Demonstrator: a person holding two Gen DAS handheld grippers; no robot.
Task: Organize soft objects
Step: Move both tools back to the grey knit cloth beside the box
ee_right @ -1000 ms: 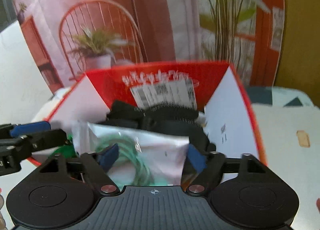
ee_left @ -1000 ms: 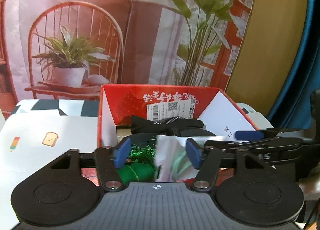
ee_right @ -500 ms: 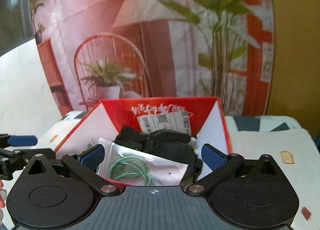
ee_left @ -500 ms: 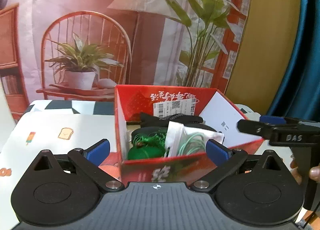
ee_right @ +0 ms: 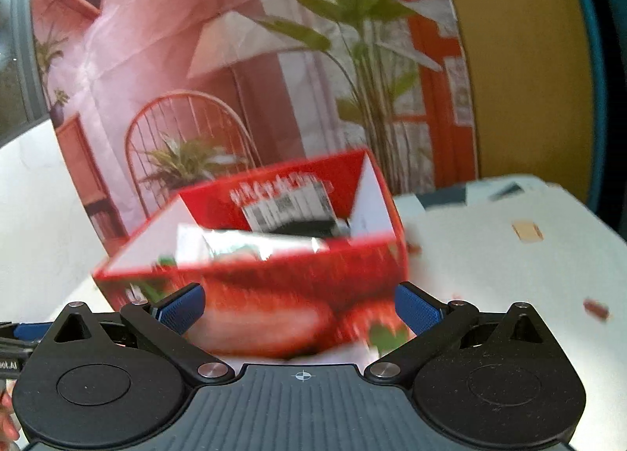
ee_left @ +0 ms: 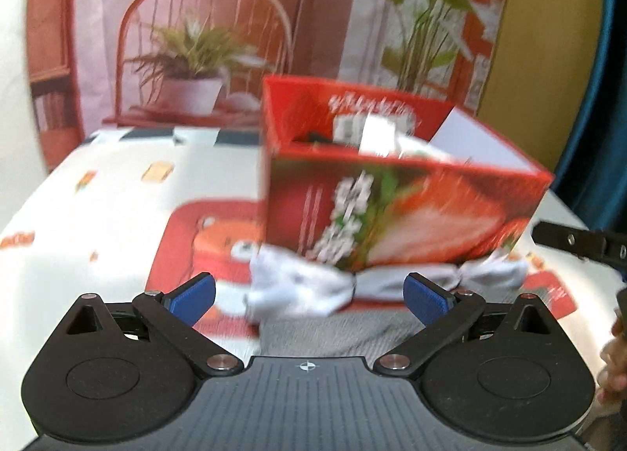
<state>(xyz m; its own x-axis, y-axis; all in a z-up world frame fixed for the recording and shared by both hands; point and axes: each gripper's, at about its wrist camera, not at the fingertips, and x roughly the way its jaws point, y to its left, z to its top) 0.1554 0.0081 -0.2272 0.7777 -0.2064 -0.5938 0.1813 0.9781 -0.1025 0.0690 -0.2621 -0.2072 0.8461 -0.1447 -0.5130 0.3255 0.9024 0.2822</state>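
A red strawberry-print box (ee_left: 395, 211) stands on the table, blurred in both views. A clear bag with a green cord (ee_right: 239, 249) and a dark item (ee_right: 313, 224) lie inside the same box (ee_right: 282, 294). A white-grey soft cloth (ee_left: 301, 288) lies on the table against the box's near side, just ahead of my left gripper (ee_left: 309, 294). That gripper is open and holds nothing. My right gripper (ee_right: 299, 306) is also open and empty, a short way back from the box's front wall. The right gripper's finger (ee_left: 580, 243) shows at the left wrist view's right edge.
The table wears a white cloth (ee_left: 98, 223) with small food pictures and a red printed patch. A backdrop (ee_right: 176, 70) showing a chair, lamp and plants hangs behind the box. A blue curtain (ee_left: 599, 137) is at the right, and a hand (ee_left: 615, 357) shows there too.
Both grippers opened wide and let go of the bag, which now lies in the box. Both then drew back and sank, so the box's front and the cloth came into view.
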